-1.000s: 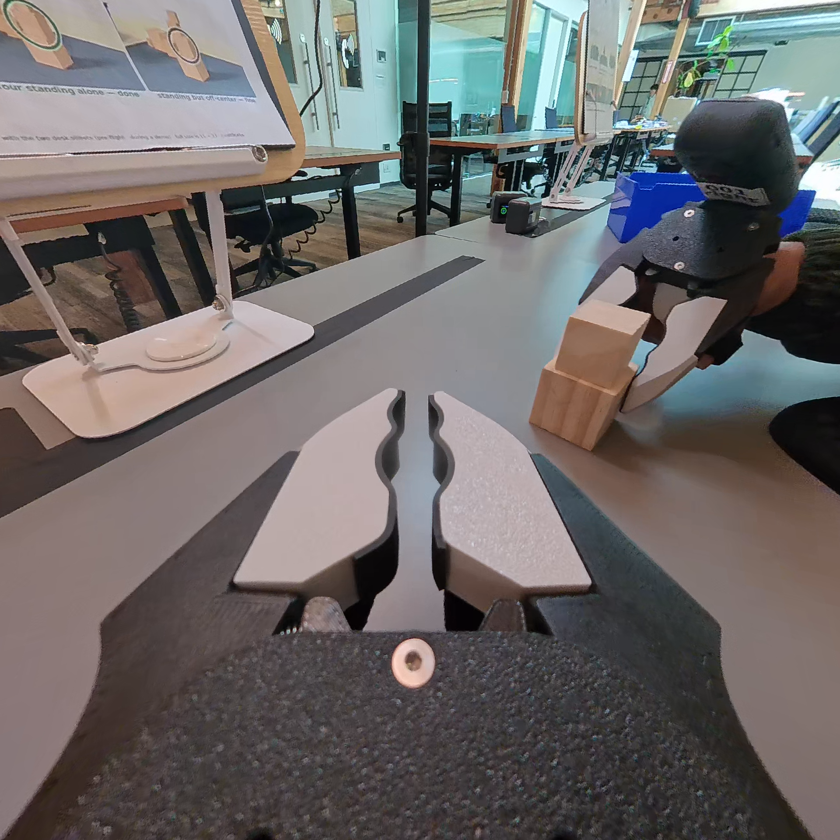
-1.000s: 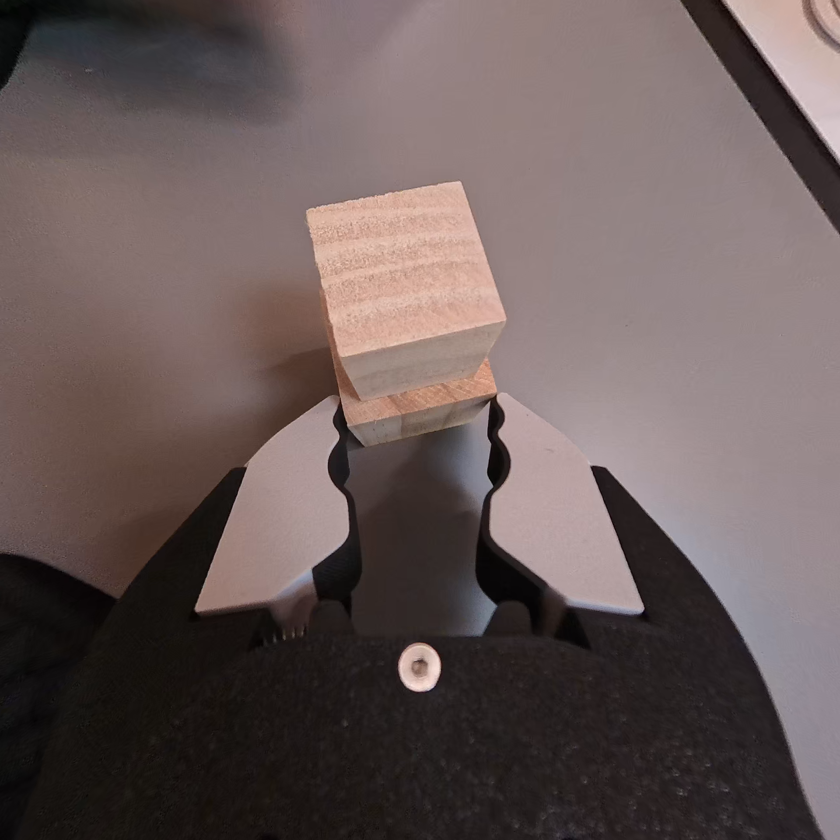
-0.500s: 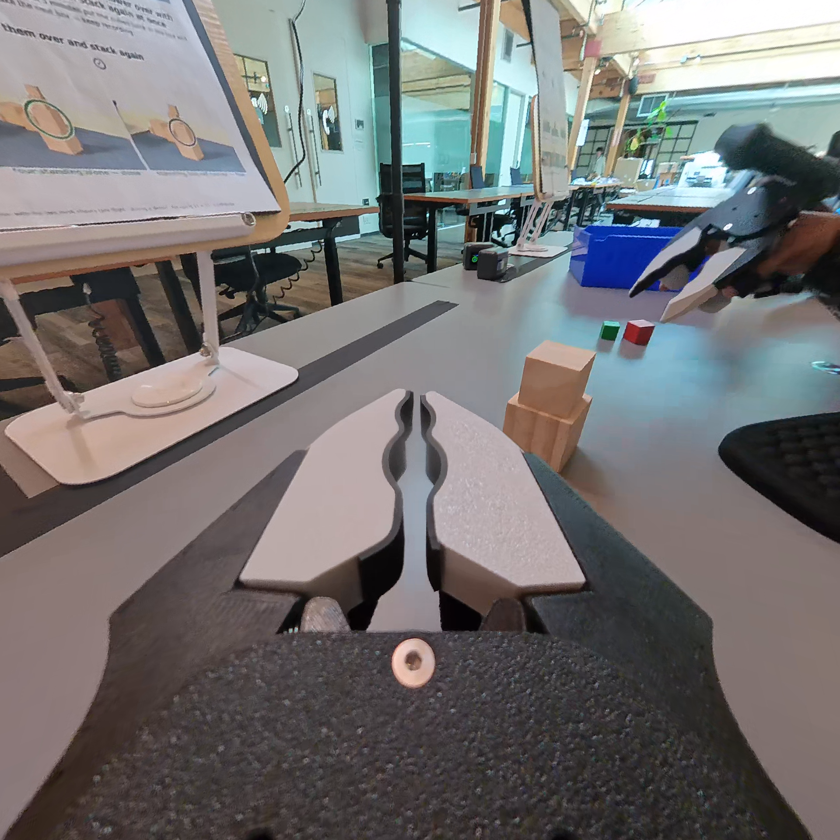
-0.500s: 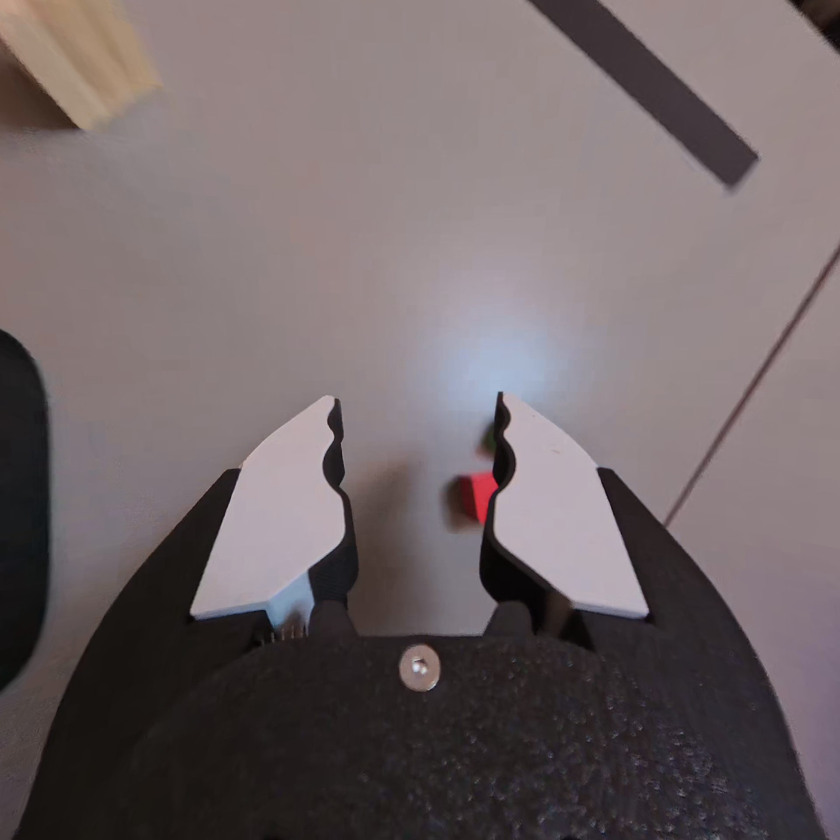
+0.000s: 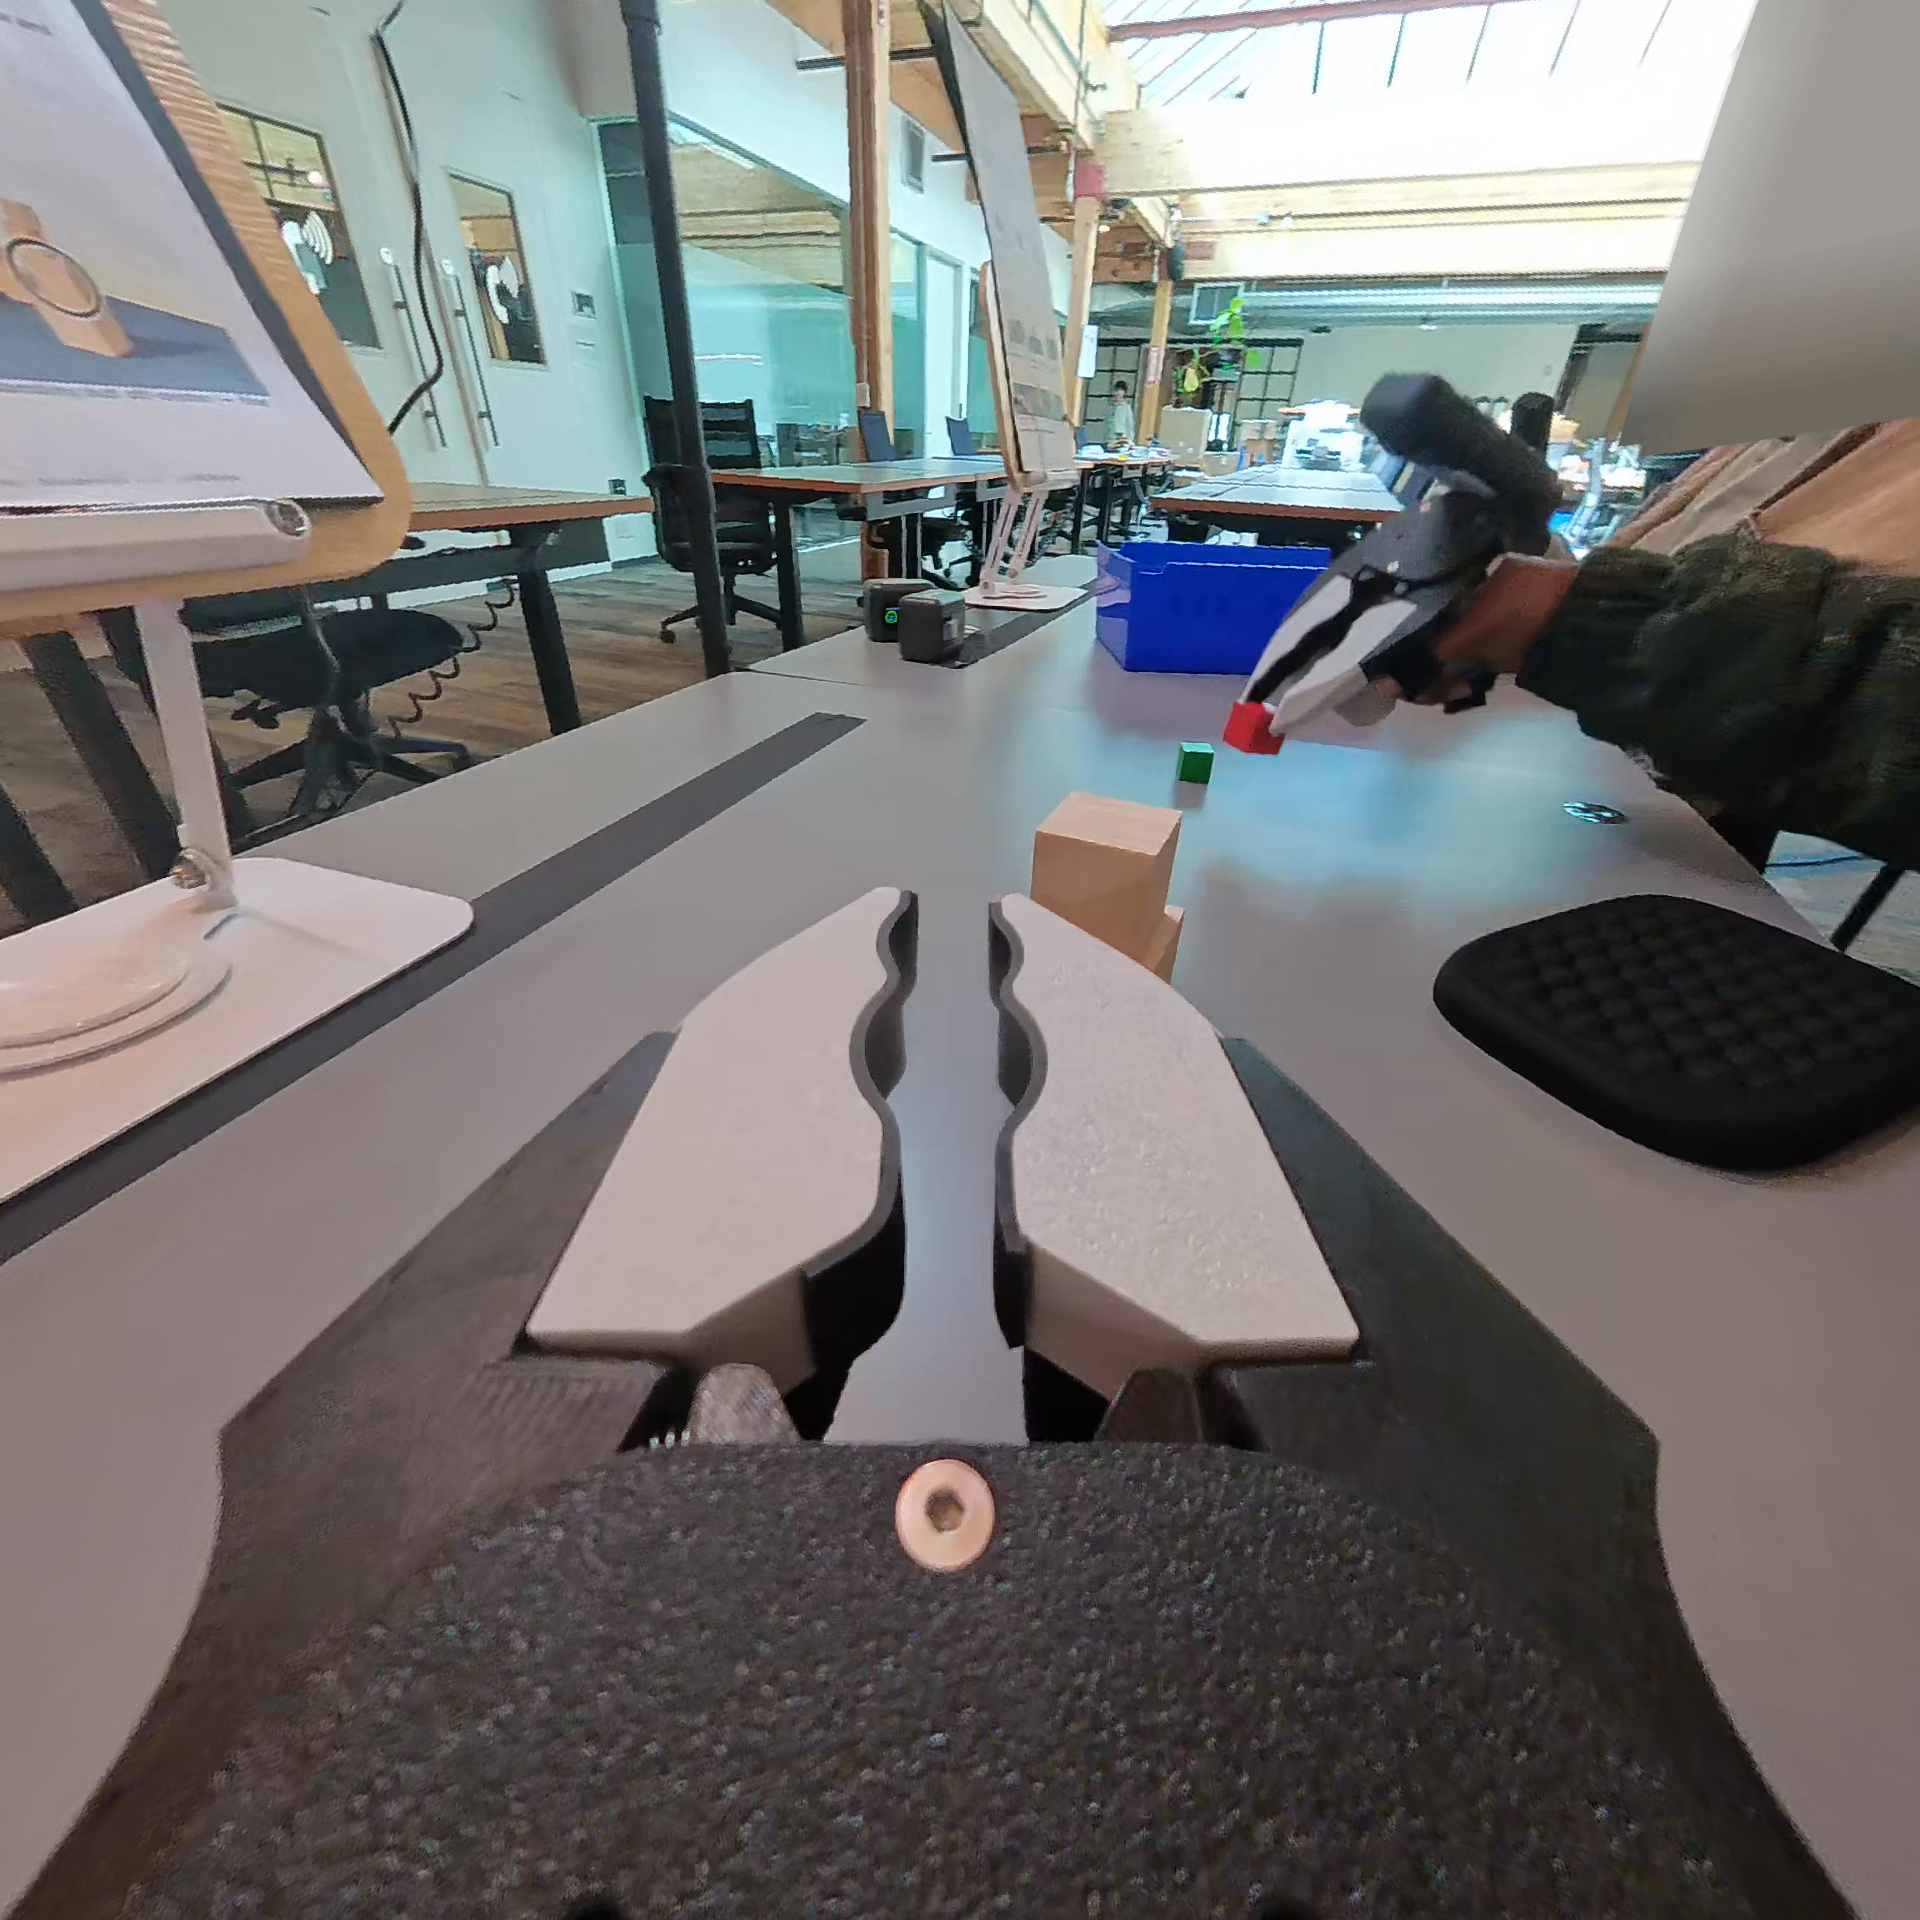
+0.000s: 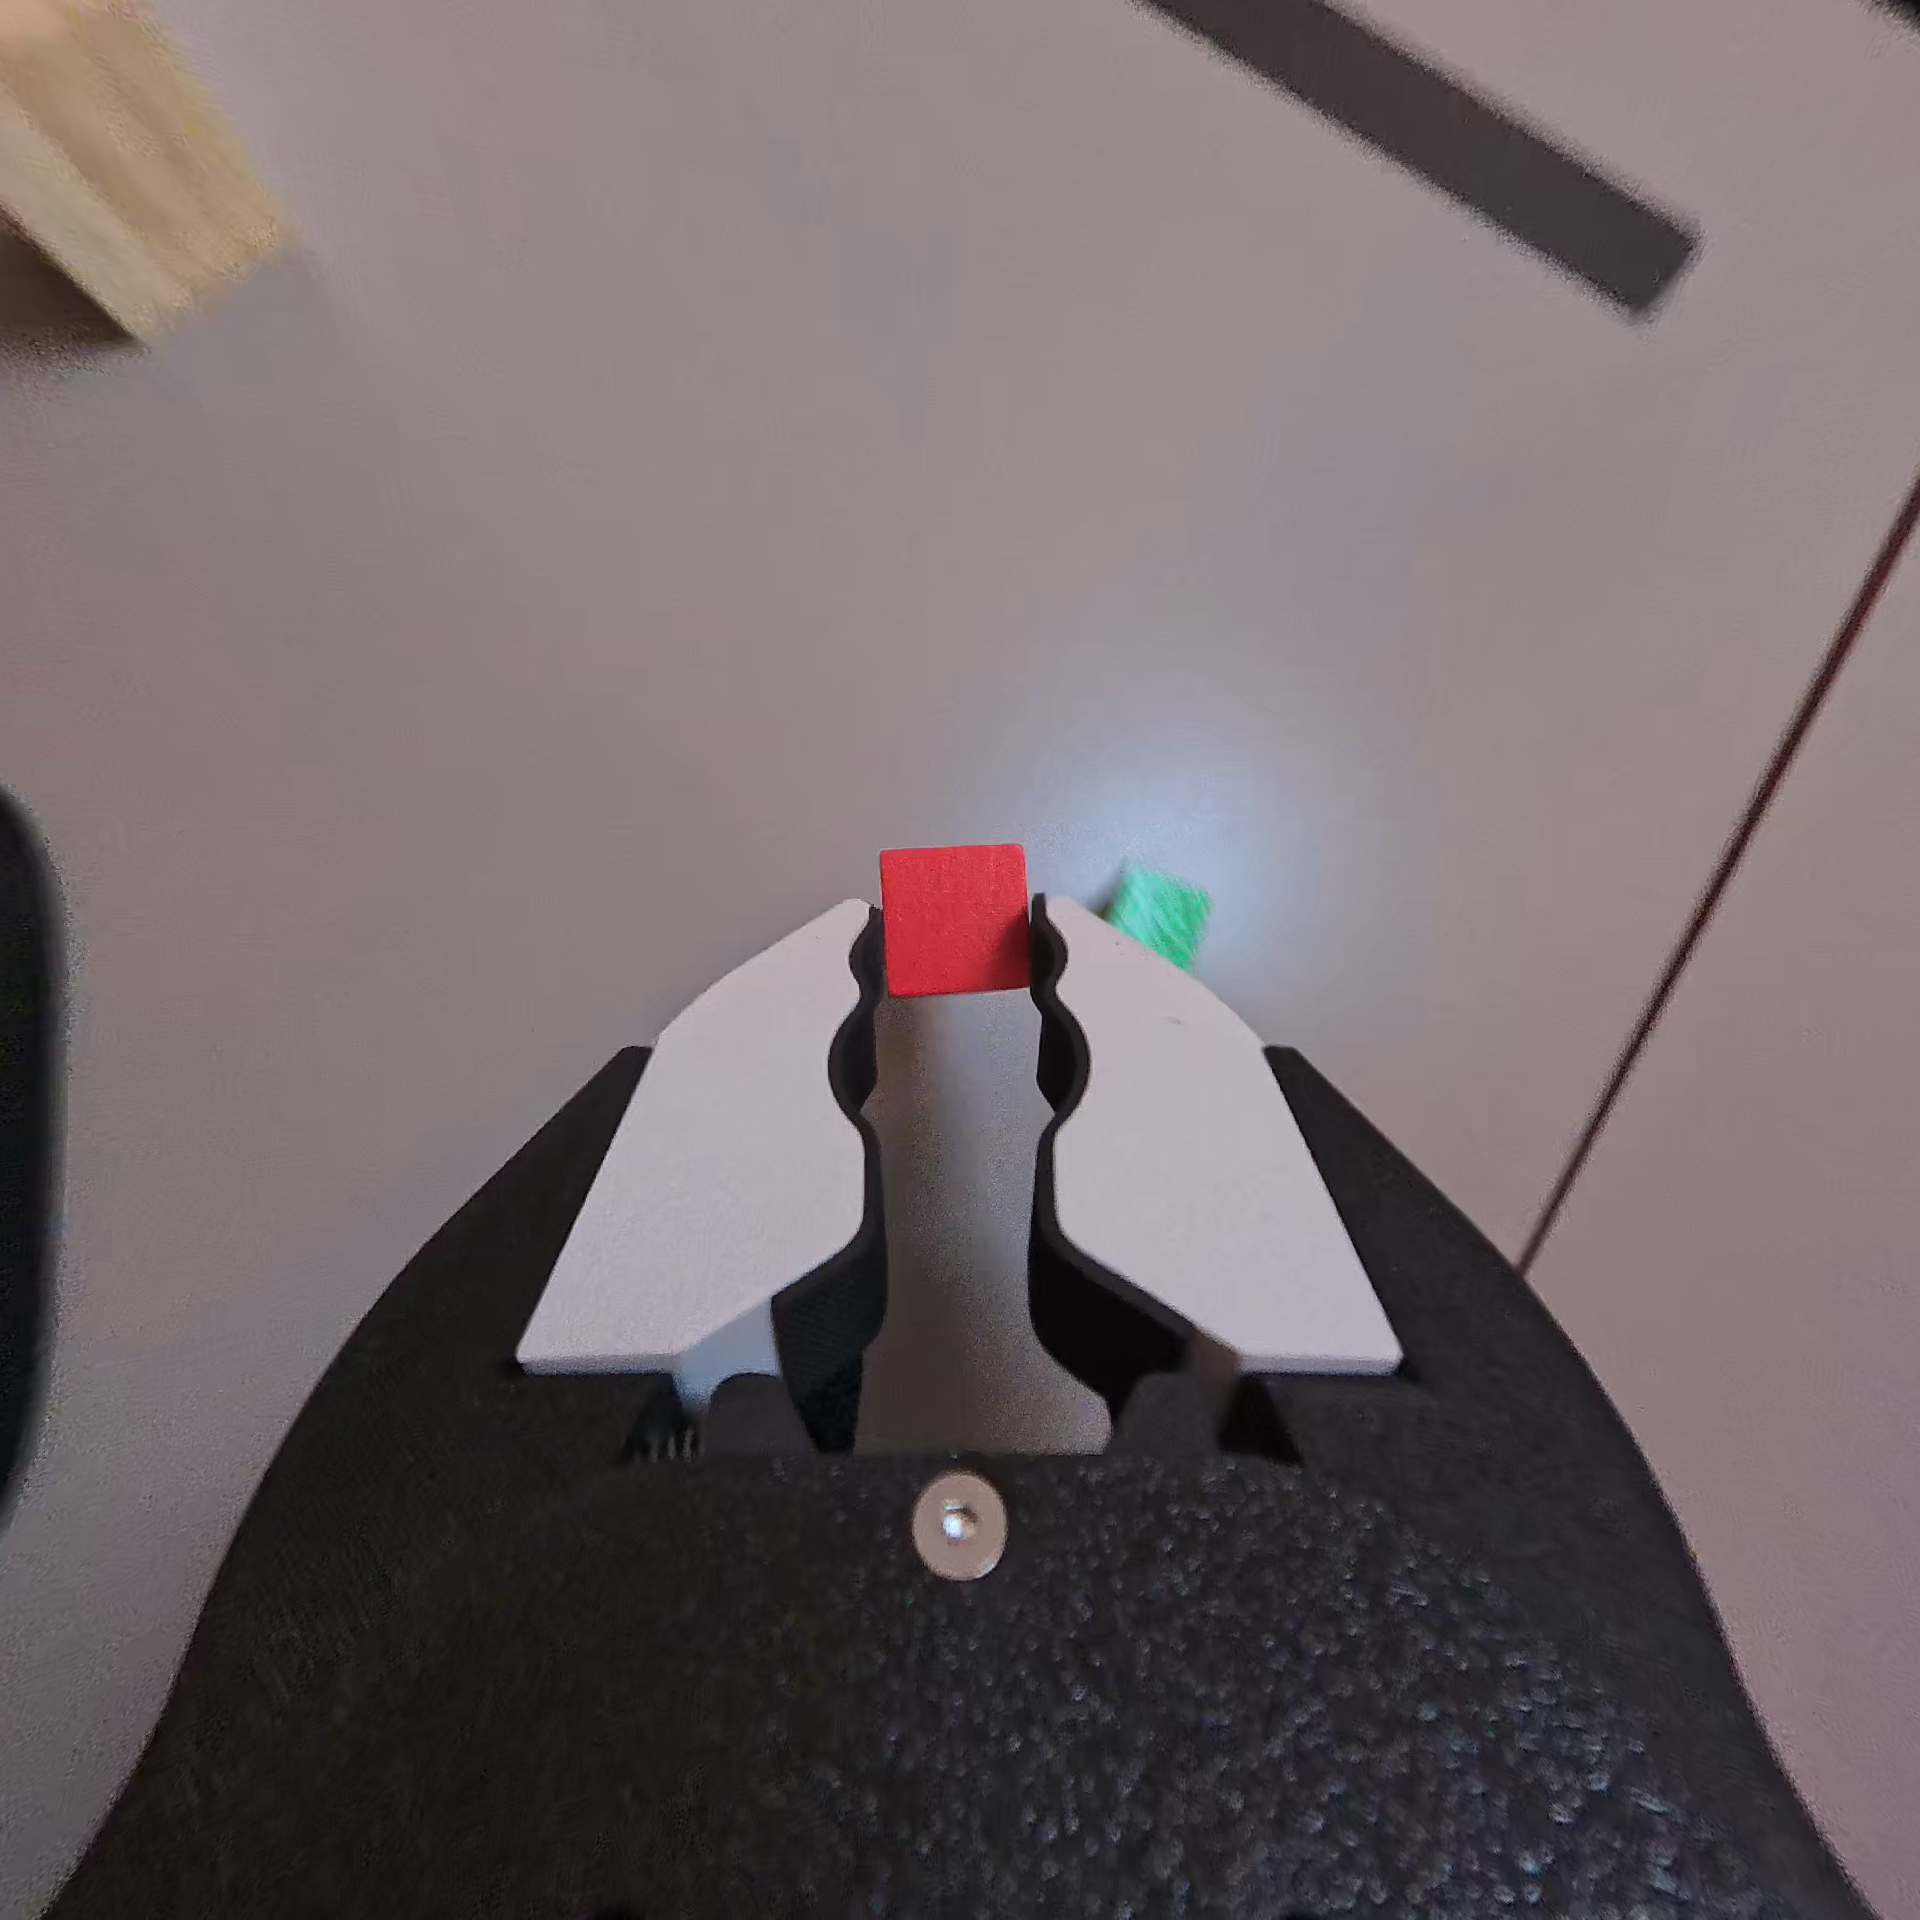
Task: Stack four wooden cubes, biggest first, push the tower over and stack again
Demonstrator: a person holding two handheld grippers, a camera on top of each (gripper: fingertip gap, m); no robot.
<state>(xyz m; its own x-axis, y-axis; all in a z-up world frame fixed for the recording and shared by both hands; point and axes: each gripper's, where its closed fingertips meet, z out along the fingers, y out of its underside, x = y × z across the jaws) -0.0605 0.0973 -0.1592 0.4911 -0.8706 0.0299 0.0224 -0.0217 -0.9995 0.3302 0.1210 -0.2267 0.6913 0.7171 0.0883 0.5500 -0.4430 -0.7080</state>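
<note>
Pale bare-wood blocks (image 5: 1107, 868), visible grain; matt red cube (image 6: 953, 918); smooth grey table (image 5: 1351, 935); grainy black plastic gripper body.

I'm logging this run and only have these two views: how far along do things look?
Looks done: two wooden blocks stand stacked on the grey table, touched by neither gripper. In hand: the right gripper grips a small red cube, lifted off the table in the left wrist view. Still lying loose: a green cube on the table. The left gripper holds nothing, its fingers slightly apart.
</note>
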